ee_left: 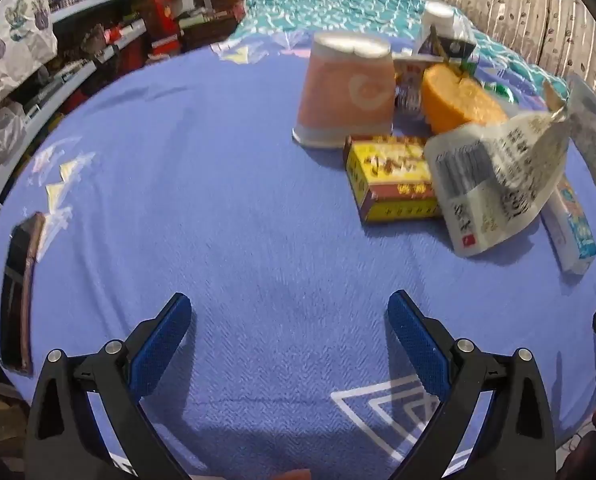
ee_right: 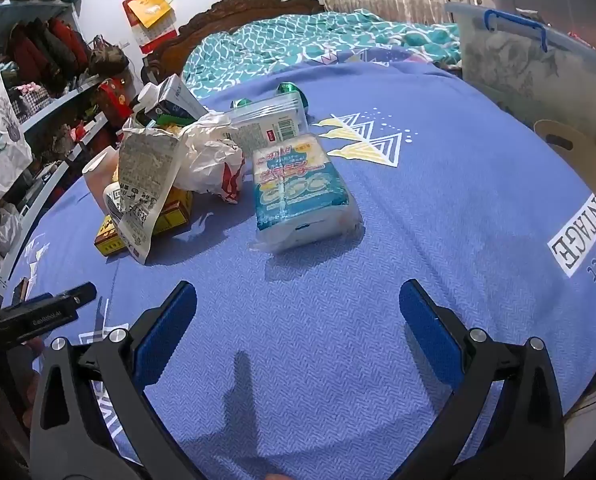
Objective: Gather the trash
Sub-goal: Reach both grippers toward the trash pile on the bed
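A pile of trash lies on the blue cloth (ee_left: pixel 238 220). In the left wrist view I see an upturned pink paper cup (ee_left: pixel 346 92), a yellow box (ee_left: pixel 390 184), a crumpled printed pouch (ee_left: pixel 498 184), an orange half (ee_left: pixel 458 100) and a carton (ee_left: pixel 446 36). My left gripper (ee_left: pixel 290 320) is open and empty, short of the pile. In the right wrist view a blue-and-white tissue pack (ee_right: pixel 298 188), the pouch (ee_right: pixel 146 184), a crumpled white wrapper (ee_right: pixel 214 160) and the yellow box (ee_right: pixel 170 212) lie ahead. My right gripper (ee_right: pixel 298 308) is open and empty, just before the tissue pack.
A clear plastic bin (ee_right: pixel 530 64) with a blue clip stands at the right edge. Shelves of clutter (ee_left: pixel 78 60) run along the left. A bed with a teal cover (ee_right: pixel 298 44) is behind. The left gripper's body (ee_right: pixel 46 312) shows at the left of the right wrist view.
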Demonstrator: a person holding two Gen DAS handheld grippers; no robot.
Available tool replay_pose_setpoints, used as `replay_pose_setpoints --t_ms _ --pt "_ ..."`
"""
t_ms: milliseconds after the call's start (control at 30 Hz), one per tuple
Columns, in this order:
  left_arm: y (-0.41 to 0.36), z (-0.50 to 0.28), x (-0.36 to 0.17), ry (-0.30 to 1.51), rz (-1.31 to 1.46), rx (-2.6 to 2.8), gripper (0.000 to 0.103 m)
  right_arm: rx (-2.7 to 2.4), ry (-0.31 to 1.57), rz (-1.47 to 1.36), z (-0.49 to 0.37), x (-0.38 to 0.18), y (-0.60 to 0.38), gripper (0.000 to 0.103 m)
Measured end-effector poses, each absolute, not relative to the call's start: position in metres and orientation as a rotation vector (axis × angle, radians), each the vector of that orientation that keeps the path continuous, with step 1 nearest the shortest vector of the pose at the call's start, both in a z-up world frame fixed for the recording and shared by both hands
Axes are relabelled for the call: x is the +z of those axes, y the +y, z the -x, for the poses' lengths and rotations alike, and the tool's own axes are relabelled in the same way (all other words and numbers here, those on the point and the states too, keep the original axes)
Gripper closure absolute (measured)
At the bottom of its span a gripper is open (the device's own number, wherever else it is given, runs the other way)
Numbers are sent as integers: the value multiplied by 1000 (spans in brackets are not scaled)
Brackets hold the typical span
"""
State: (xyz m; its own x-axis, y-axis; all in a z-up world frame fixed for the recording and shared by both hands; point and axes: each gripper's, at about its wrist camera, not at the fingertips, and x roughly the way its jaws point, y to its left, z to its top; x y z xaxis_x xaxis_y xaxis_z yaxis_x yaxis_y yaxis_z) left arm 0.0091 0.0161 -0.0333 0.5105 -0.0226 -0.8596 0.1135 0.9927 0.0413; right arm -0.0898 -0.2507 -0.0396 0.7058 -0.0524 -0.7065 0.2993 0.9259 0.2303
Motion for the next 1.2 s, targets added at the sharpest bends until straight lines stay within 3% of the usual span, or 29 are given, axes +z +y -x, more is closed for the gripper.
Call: replay_pose_setpoints --t_ms 433,500,600,700,933,967,1000,1033,1100,1167,1200 --pt "27 6 -40 971 -107 -141 8 -215 780 -336 86 -42 -252 3" --pt "26 4 -32 988 -97 -197 11 -220 780 -335 83 -41 -255 3" --pt "21 7 -9 873 -118 -236 15 -218 779 -329 76 -38 -261 3" --pt "-5 7 19 751 -196 -350 14 -196 795 -317 62 -35 -268 3" --pt "-88 -19 27 701 -312 -492 11 -200 846 -235 19 -42 -271 3" --pt "-98 -23 25 709 -323 -507 17 -203 852 -230 15 -44 -271 5" --pt "-107 -27 21 723 -342 -510 38 -193 854 -229 13 -45 -272 26" --pt "-110 -32 17 741 -362 -496 49 -180 864 -223 13 -47 -273 39" --pt "-105 -28 19 729 -366 -490 83 -163 862 -237 19 -46 -276 39" --pt "-98 -18 25 737 -327 -552 96 -184 822 -235 37 -42 -282 40" --pt "-90 -15 29 740 -308 -578 97 -192 806 -231 45 -41 -284 40"
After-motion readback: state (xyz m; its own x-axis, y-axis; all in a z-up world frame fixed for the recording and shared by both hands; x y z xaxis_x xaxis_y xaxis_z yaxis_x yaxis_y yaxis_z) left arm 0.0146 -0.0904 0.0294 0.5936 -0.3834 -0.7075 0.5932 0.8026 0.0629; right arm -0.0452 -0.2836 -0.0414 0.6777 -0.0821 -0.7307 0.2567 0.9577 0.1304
